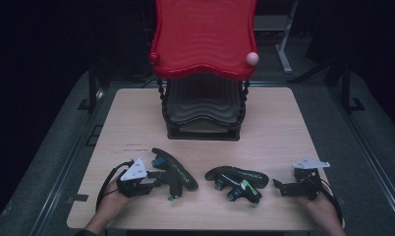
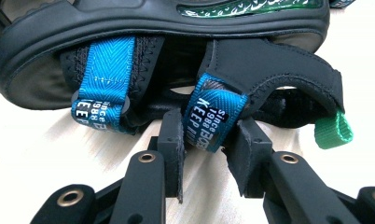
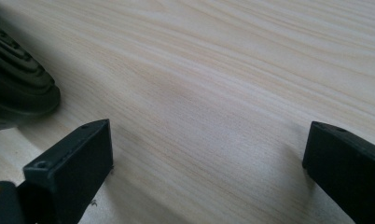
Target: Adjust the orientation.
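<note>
We look down on a pale wood-grain table [image 1: 284, 128] w/ rounded corners, standing on grey floor [image 1: 43, 162] in a very dark room; the background is near black, and a pale table leg [image 1: 283, 49] shows at upper right. At the table's far-centre edge stands a two-tier rack: a glossy red tray [image 1: 204, 34] w/ wavy ridges on top, a pink ball [image 1: 252, 58] at its front right corner, and a black ridged tray [image 1: 201, 105] below, joined by twisted black posts. Near the front edge lie two black sandals w/ green and blue trim. The left sandal [image 1: 175, 171] lies left of centre, tipped on its side; the right sandal [image 1: 237, 182] lies just right of centre, well apart from the rack. The left hand [image 1: 109, 199] comes in at bottom left holding the left gripper [image 2: 209, 154], which reaches the left sandal. In the left gripper view its jaws stand narrowly apart, one on each side of a blue strap tab [image 2: 213, 116] printed "KEEP since 1988"; we can't tell if they actually press it. A green loop [image 2: 335, 130] sticks out at the sandal's right. The right hand [image 1: 323, 209] holds the right gripper [image 3: 209, 154] at the table's front right, jaws spread wide over bare wood, nothing between them, near the right sandal's sole edge [image 3: 17, 88].
</note>
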Demonstrator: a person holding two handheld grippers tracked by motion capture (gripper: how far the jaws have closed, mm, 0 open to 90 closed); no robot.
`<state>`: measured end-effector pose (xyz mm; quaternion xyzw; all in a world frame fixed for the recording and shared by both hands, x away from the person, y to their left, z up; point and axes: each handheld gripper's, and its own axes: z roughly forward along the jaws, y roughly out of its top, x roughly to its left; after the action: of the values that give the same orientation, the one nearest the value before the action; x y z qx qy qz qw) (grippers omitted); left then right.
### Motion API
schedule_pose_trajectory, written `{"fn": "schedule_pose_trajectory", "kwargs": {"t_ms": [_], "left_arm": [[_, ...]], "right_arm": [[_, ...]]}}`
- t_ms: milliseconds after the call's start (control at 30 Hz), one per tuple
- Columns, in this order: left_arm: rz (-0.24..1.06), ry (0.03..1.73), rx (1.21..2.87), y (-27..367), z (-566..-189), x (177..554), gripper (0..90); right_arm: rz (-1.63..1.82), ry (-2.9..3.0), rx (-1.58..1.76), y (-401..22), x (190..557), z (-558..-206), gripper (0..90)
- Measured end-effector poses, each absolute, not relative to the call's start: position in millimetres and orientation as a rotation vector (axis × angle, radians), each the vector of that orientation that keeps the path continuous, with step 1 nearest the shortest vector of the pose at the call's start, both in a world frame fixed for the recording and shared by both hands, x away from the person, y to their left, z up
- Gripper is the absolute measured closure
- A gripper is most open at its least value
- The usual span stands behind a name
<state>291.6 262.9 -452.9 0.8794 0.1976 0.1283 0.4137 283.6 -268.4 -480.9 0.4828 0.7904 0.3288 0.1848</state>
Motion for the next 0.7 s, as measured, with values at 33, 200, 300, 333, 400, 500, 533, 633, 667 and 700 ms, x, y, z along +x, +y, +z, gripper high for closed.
{"fn": "schedule_pose_trajectory", "kwargs": {"t_ms": [33, 200, 300, 333, 400, 500, 533, 633, 667, 700], "left_arm": [[0.324, 0.497, 2.211, 263.3, -452.6, 291.4, 67.8], [0.303, 0.521, 2.185, 270.8, -448.7, 291.4, 68.4], [0.300, 0.548, 2.160, 278.5, -443.5, 288.7, 68.6], [0.300, 0.553, 2.156, 281.0, -442.2, 287.9, 68.7], [0.298, 0.561, 2.153, 285.8, -440.3, 286.5, 68.8], [0.292, 0.573, 2.141, 290.7, -437.3, 284.9, 68.9], [0.292, 0.575, 2.134, 292.1, -435.7, 284.7, 68.9], [0.284, 0.588, 2.108, 293.7, -430.6, 284.5, 69.1], [0.285, 0.588, 2.104, 293.0, -429.8, 284.8, 69.2], [0.284, 0.587, 2.096, 291.1, -428.8, 285.4, 69.2]], "right_arm": [[0.927, 2.228, 1.360, -268.5, 283.6, -481.0, 1.1], [0.928, 2.228, 1.361, -268.5, 283.7, -480.9, 1.1], [0.928, 2.229, 1.360, -268.5, 283.7, -481.0, 1.1], [0.928, 2.229, 1.360, -268.5, 283.7, -481.0, 1.2], [0.928, 2.230, 1.358, -268.7, 283.5, -481.0, 1.2], [0.929, 2.230, 1.358, -268.7, 283.5, -481.0, 1.1], [0.929, 2.230, 1.358, -268.7, 283.5, -481.0, 1.2], [0.930, 2.230, 1.358, -268.8, 283.6, -481.0, 1.2], [0.930, 2.230, 1.357, -268.8, 283.6, -481.0, 1.1], [0.930, 2.231, 1.357, -268.9, 283.6, -481.0, 1.1]]}}
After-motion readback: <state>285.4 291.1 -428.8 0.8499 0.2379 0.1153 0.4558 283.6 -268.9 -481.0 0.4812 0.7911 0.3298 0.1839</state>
